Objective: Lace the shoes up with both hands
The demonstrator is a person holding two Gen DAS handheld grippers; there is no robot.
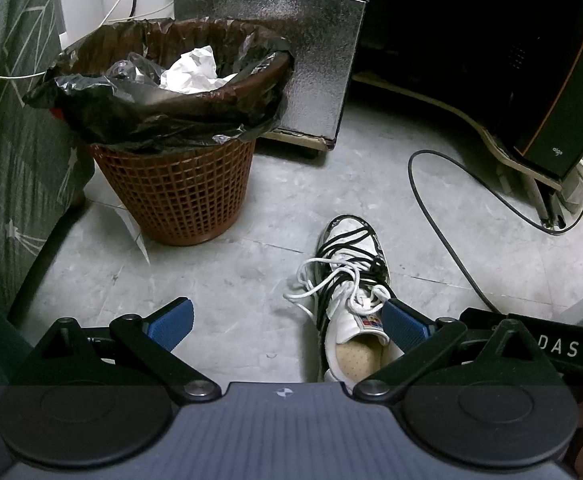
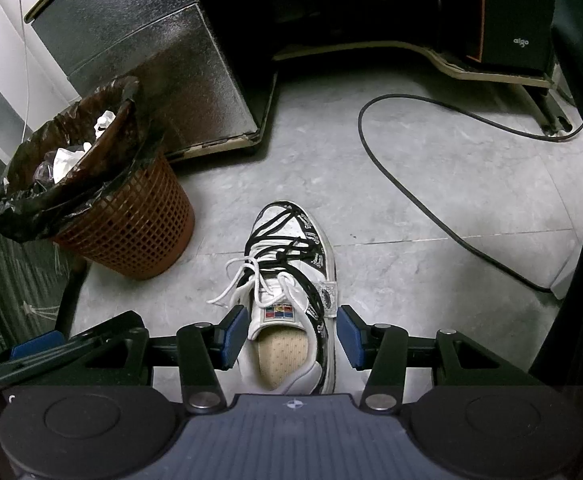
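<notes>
The shoe lies on the grey floor, toe pointing to the top of the frame, in the lower centre of the right wrist view and lower right of centre in the left wrist view. A black lace crosses the forefoot; a white lace sits in loose loops over the tongue and spills off the shoe's left edge onto the floor.

The right gripper has its fingers spread apart, straddling the shoe's collar, one pad on each side; it grips nothing. The left gripper is also spread wide and empty. Its right pad overlaps the tongue area in the picture; whether it touches the shoe cannot be judged from this angle.

Hazards from this position:

- Both laces overlap at mid-shoe. A closure there may catch the black strand with the white, or pinch a loop rather than a free end, tightening the tangle.
- The shoe is unrestrained. A pull on a lace may drag or tip it.
- The two grippers are close together at the lower frame edge; simultaneous closing risks finger collision.
- The waste basket stands near, upper left of the shoe; the black cable curves at right. A wide sideways pull could strike either.
</notes>
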